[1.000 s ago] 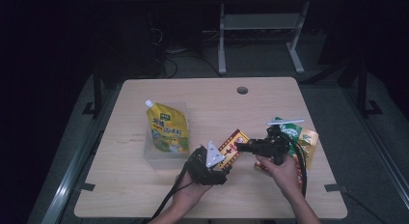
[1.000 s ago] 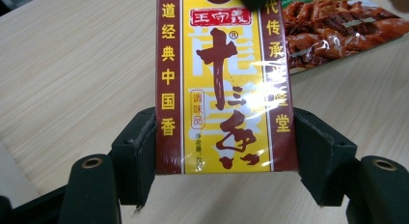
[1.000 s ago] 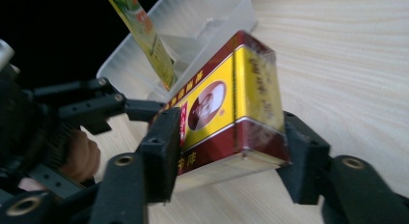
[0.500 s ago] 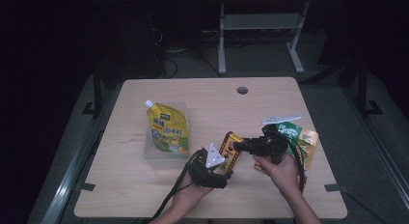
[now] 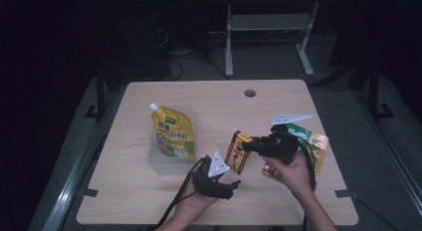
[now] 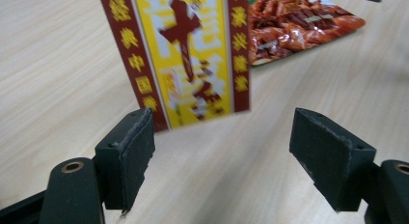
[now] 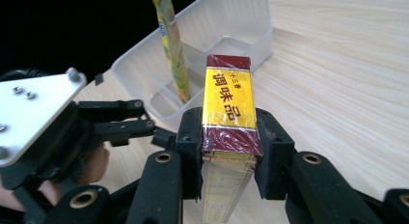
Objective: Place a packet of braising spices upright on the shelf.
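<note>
A yellow-and-maroon seasoning box [image 5: 238,152] stands on end just above the table, its narrow sides clamped by my right gripper [image 5: 247,146]. In the right gripper view the two pads press on the box [image 7: 227,96]; that gripper's [image 7: 226,122] jaws have just been closing on it. My left gripper [image 5: 230,186] sits below and left of the box, and its jaws have just been opening. In the left gripper view my left gripper [image 6: 226,119] is wide open, with the box [image 6: 188,55] hanging just beyond its tips and touching neither pad.
A clear plastic tub [image 5: 164,164] holds a yellow spouted pouch [image 5: 173,134] left of the grippers. A green and orange snack pack [image 5: 313,144] lies under my right hand. The table has a cable hole [image 5: 250,93] at the back.
The left gripper's jaws have spread and let go of the box. The right gripper has closed on it and lifted it a little, turning it more upright.
</note>
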### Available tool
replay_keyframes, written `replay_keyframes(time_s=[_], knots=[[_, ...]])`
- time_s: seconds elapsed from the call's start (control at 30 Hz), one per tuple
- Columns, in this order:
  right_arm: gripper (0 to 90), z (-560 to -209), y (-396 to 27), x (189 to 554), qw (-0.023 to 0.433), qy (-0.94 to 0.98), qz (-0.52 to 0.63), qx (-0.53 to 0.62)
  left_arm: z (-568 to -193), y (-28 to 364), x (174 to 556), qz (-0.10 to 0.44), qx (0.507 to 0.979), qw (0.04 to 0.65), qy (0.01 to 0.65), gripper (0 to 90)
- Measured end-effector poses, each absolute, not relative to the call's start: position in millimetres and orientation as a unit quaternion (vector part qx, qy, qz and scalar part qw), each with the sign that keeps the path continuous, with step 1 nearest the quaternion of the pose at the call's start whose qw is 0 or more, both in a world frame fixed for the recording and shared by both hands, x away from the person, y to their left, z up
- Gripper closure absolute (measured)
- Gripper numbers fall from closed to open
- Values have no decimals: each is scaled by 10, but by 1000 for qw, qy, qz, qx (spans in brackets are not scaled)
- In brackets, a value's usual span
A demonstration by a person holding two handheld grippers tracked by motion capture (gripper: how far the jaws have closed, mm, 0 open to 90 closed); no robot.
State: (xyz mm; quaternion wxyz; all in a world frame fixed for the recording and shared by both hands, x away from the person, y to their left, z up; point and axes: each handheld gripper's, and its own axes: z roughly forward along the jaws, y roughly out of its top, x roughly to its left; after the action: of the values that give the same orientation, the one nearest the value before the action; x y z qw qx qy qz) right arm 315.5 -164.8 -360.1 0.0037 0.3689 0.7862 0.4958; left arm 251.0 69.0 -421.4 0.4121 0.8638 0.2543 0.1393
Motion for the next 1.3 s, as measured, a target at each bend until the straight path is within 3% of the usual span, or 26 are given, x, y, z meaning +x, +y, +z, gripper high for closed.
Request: replay_keyframes(time_s=[0.47,1.3], knots=[[673,-3476,-1530,3288,23,812,486,323,-4176,789,2384,124,869,426,219,229],[672,-3256,-975,3436,1,854,483,194,-4295,701,2169,85,872,447,184,226]])
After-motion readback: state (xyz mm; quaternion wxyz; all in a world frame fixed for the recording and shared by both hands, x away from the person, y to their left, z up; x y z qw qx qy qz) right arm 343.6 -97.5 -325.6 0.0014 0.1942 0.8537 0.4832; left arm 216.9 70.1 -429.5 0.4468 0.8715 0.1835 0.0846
